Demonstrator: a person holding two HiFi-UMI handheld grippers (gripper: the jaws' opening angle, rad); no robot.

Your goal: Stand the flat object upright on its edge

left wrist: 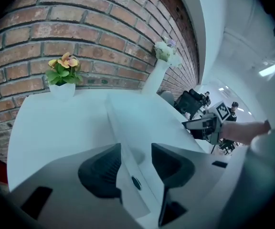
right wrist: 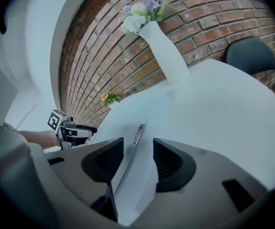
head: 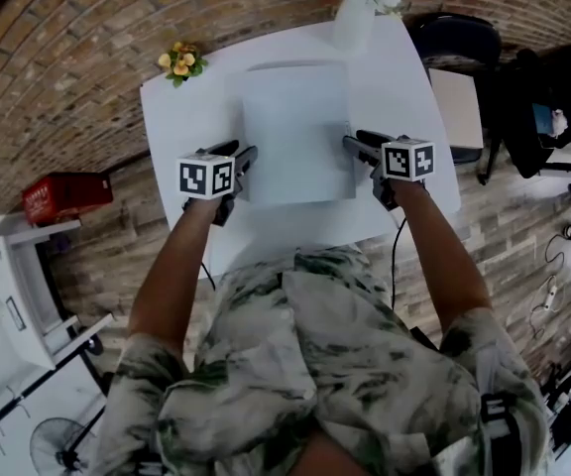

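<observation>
- Straddling the white slab [head: 298, 132], which looks to lie flat on the table [head: 181, 107]: left gripper [left wrist: 136, 149] at its left edge, right gripper [right wrist: 138, 144] at its right edge.
- Fingers on both are spread, with the edge between them but not clamped.
- I judge it stiff, light and smooth, so likely slippery. I'd pinch both side edges mid-length, then tip it up.
- Count: one slab, two grippers, one tall vase [head: 353, 18], one flower pot [head: 180, 60].

The flat object [head: 298, 132] and table [head: 191, 117] are white, the brick wall [head: 67, 28] red-brown.
</observation>
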